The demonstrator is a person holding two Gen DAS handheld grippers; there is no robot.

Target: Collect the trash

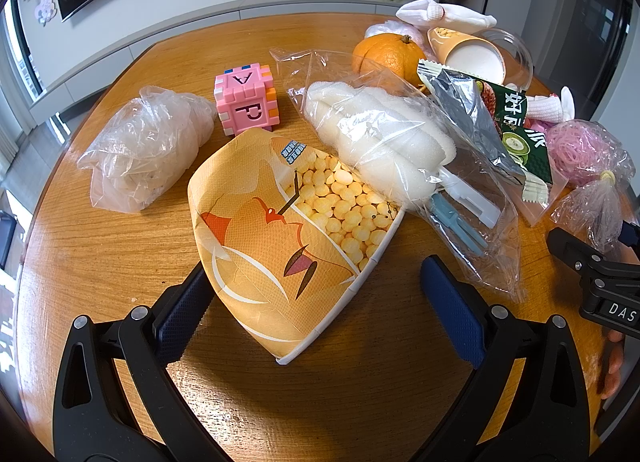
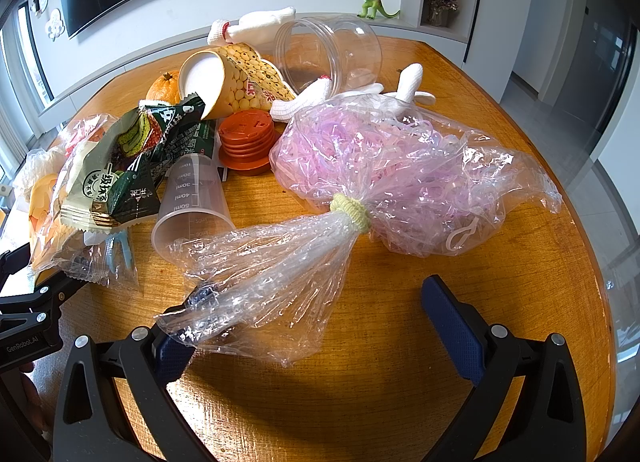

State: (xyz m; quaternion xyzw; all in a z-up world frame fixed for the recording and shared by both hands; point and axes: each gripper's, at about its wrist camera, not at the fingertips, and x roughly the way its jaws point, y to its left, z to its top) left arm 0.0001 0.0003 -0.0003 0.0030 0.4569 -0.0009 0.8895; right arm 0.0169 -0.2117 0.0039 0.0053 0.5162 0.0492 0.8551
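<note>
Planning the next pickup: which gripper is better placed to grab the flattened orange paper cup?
Left. The flattened orange paper cup already lies between the open left gripper fingers. The right gripper is open over the clear plastic bag of pink shreds.

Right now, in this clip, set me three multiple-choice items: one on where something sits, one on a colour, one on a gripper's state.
1. Where is the flattened orange paper cup?
A. Between the open fingers of the left gripper
B. Inside the clear jar
C. Under the orange

2. What colour is the letter cube?
A. Green
B. Pink
C. Black

3. What is the state of the right gripper?
A. Shut on the measuring cup
B. Out of view
C. Open, with the neck of the tied bag of pink strips lying over its left finger

Answers:
1 A, the cup lies on the table between the two blue pads.
2 B, its faces are pink, with small blue and orange bits.
3 C, the fingers stand wide apart and clear film covers one pad.
</note>
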